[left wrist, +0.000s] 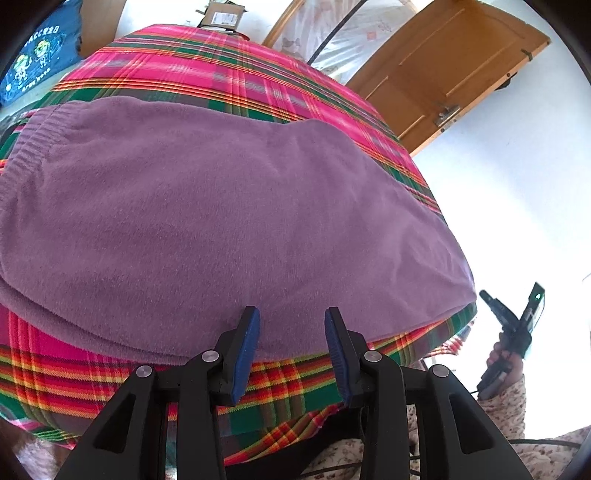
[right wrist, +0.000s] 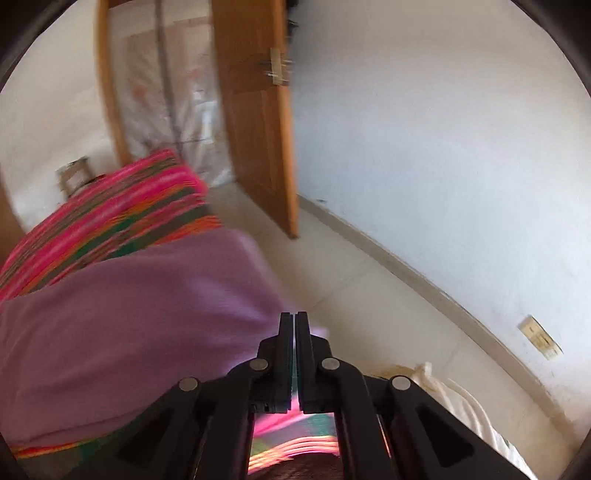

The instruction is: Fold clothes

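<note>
Purple fleece garment (left wrist: 221, 206) lies spread flat on the plaid cloth (left wrist: 207, 66) that covers the table, its ribbed band toward the far left and its near hem running along the table edge closest to you. Your left gripper (left wrist: 291, 347) hovers over that near hem with its blue pads (left wrist: 245, 354) spread and nothing between them. Your right gripper (right wrist: 294, 354) is off the garment's right end, its fingers pressed together with no fabric visibly caught; from the left wrist view you can see it held up in your hand (left wrist: 504, 360), clear of the table.

Judging from how flat the piece lies, the next fold is not yet started. To do it well, bring the left pads down astride the hem and pinch a single layer. Part the right fingers before you reach for the right corner of the garment (right wrist: 236, 251), or they will only push the fleece into a ridge. Lift both corners together so the fold line stays straight.

Beyond the garment, a blue printed shirt (left wrist: 40, 51) sits past the far left corner and a cardboard box (left wrist: 221, 14) past the far edge. The wooden door (right wrist: 255, 122) stands open to the right, well apart. Nothing lies on the fleece to obstruct you.
</note>
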A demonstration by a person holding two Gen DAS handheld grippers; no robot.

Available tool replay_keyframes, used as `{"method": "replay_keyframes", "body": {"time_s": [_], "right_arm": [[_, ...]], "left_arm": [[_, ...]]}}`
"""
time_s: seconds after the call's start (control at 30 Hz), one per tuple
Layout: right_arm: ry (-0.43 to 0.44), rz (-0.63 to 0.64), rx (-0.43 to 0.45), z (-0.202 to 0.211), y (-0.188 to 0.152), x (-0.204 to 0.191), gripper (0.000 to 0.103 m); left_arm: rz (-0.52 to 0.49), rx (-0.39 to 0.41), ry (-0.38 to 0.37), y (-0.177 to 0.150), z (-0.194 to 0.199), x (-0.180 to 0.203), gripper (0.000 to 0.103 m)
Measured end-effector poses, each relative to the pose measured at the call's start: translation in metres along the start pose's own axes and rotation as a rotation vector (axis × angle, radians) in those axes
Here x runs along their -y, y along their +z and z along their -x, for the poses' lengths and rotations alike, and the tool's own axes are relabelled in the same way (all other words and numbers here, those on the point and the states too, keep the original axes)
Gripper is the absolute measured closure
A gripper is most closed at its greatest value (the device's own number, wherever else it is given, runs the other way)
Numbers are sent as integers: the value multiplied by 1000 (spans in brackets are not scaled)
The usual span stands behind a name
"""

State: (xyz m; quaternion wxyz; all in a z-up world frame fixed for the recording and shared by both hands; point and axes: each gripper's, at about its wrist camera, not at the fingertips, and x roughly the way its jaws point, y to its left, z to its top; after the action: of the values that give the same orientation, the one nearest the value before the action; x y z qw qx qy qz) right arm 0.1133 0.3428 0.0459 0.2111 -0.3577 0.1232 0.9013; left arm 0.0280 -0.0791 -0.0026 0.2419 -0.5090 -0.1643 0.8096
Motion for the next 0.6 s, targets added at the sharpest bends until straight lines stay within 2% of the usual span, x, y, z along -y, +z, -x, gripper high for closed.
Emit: {"method": "replay_keyframes", "body": {"time_s": [0.1, 0.27, 0.47, 0.5, 0.57, 0.6], "right_arm": [[146, 129, 6, 6, -3, -50, 97], [394, 352, -34, 16, -22, -131, 96], [521, 528, -61, 21, -46, -196, 94], [542, 550, -74, 21, -52, -203, 92], [544, 590, -92, 26, -66, -206, 78], [538, 612, -75, 30, -73, -205, 77]], "left_arm": [[5, 4, 1, -2, -1, 1, 65], [-3, 10, 5, -7, 2, 3, 65], [-3, 26, 3, -14, 6, 1, 65], [-2, 28, -2, -15, 7, 0, 65], [11, 36, -15, -19, 11, -4, 65], [21, 40, -20, -20, 13, -6, 65]]}}
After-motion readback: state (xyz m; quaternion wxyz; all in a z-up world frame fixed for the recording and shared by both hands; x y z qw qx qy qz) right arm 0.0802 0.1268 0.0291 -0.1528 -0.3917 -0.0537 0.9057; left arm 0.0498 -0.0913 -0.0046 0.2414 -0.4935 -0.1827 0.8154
